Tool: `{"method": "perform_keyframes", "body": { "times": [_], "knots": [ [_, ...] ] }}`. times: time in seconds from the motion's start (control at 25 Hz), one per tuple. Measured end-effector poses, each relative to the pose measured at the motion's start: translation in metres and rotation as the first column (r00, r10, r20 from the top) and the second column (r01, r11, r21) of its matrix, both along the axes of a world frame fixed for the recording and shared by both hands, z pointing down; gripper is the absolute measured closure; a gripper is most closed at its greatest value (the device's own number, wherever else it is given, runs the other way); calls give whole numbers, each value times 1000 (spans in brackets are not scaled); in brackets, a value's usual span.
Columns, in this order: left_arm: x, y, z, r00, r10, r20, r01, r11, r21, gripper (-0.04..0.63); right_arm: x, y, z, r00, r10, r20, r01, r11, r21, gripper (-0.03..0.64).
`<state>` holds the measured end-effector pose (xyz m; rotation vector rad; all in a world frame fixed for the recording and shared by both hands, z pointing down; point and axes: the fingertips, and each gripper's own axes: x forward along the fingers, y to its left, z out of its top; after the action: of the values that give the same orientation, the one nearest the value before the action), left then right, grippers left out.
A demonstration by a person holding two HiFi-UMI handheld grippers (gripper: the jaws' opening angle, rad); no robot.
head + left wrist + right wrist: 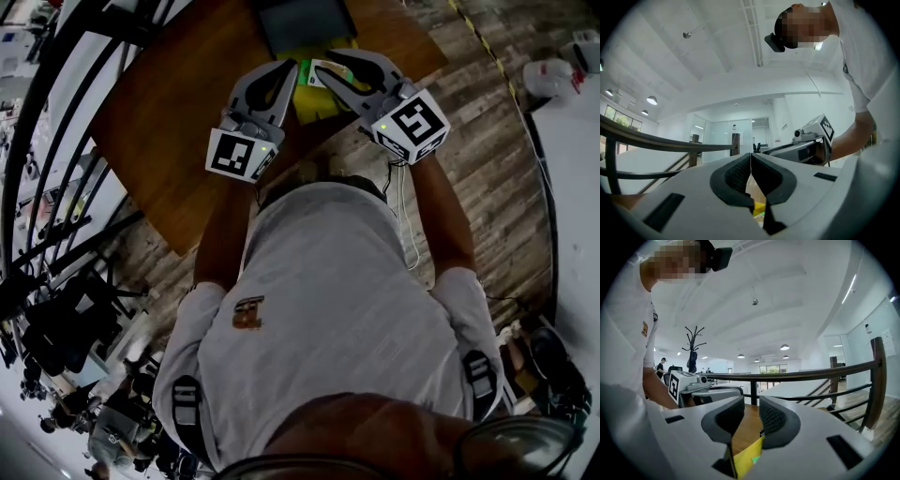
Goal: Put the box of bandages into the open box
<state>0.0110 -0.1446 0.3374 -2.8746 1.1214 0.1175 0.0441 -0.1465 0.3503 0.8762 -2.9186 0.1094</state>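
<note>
1. In the head view we look down over a person's shoulders onto a brown table (pixel 178 122). Both grippers are held out over it.
2. The left gripper (pixel 288 67) and the right gripper (pixel 334 71) point their tips towards each other. The box of bandages (pixel 319 77), pale and green with yellow beneath, shows just between those tips.
3. We cannot tell from here whether either gripper touches it. It lies outside the open box (pixel 306 26), the dark one just beyond it at the table's far edge.
4. In the left gripper view we see the jaws pressed together at their tips, with nothing pinched. A yellow shape (pixel 759 207) shows low in the gap near the jaws' base. The right gripper is just beside, at the right.
5. In the right gripper view we see the jaws standing a little apart. The wood of the table shows through the gap and nothing is between the pads.
6. A yellow shape with a green spot shows low down here too. We cannot tell whether it touches the jaws.
</note>
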Motion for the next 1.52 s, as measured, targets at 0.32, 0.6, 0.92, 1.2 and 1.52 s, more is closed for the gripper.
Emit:
{"method": "perform_keyframes", "body": {
  "times": [0.32, 0.6, 0.92, 1.2, 1.52],
  "knots": [
    [7, 9, -19, 999, 37, -18, -37, 999, 21, 575, 11, 14, -27, 988, 56, 146, -67, 995, 70, 564],
    [13, 20, -30, 998, 59, -30, -58, 998, 30, 575, 18, 27, -38, 979, 112, 171, -133, 984, 118, 580],
    [19, 32, -29, 997, 70, -35, -69, 997, 32, 575, 23, 39, -45, 974, 143, 173, -171, 973, 156, 584],
    [26, 36, -27, 997, 67, -40, -66, 997, 29, 575, 22, 47, -41, 978, 133, 158, -159, 973, 165, 584],
    [27, 38, -24, 998, 58, -38, -58, 998, 26, 575, 22, 48, -40, 981, 115, 158, -141, 976, 164, 584]
  ]
}}
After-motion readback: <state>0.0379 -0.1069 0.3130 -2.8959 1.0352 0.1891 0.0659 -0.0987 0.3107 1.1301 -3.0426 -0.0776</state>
